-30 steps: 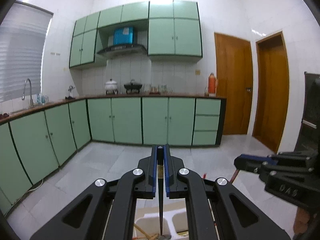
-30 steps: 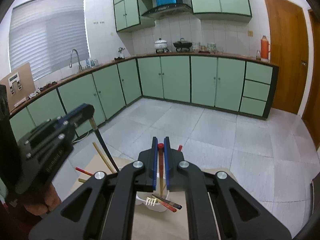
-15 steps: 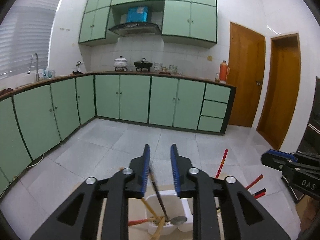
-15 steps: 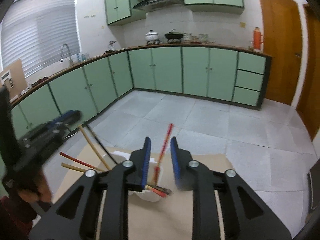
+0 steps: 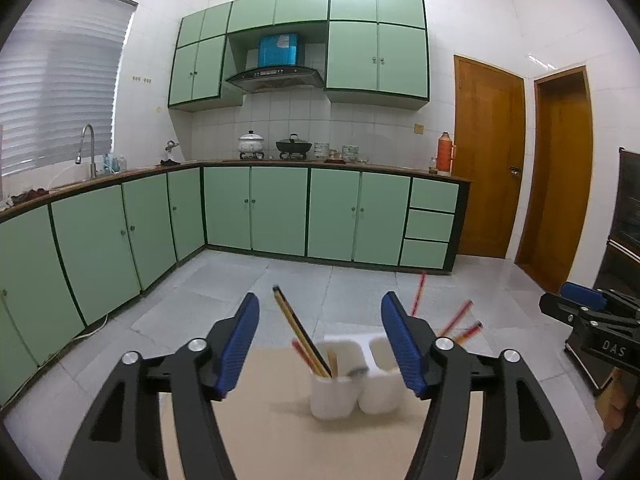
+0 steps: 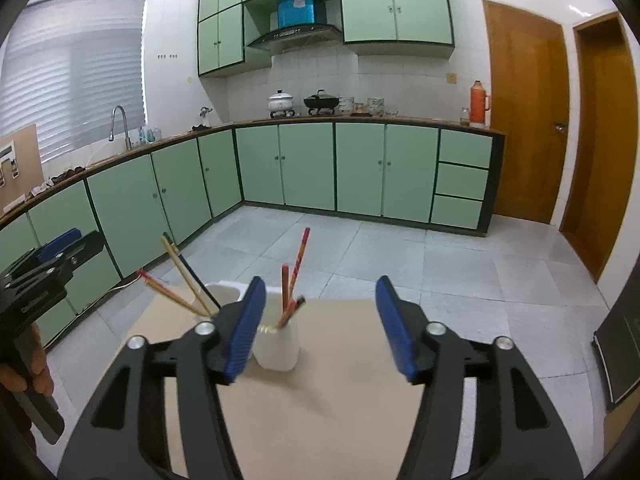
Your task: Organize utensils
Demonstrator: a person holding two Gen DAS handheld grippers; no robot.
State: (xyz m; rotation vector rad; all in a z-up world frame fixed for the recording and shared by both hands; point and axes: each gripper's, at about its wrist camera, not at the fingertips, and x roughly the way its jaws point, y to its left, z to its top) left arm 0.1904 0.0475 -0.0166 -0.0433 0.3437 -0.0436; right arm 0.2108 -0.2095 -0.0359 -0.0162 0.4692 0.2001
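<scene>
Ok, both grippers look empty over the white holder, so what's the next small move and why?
Probably draw both back clear. The left gripper and right gripper are opening with nothing pressed between their pads, and the chopsticks already stand in the white holder.

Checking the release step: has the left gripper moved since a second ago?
Yes. The left gripper has backed away from the white holder: a second ago the holder was right under the fingers, now it stands clear ahead. Its jaws are opening, nothing between them.

Blurred red chopsticks [image 5: 460, 322] (perhaps three) behind the right cup [image 5: 380, 384], bases hidden.
</scene>
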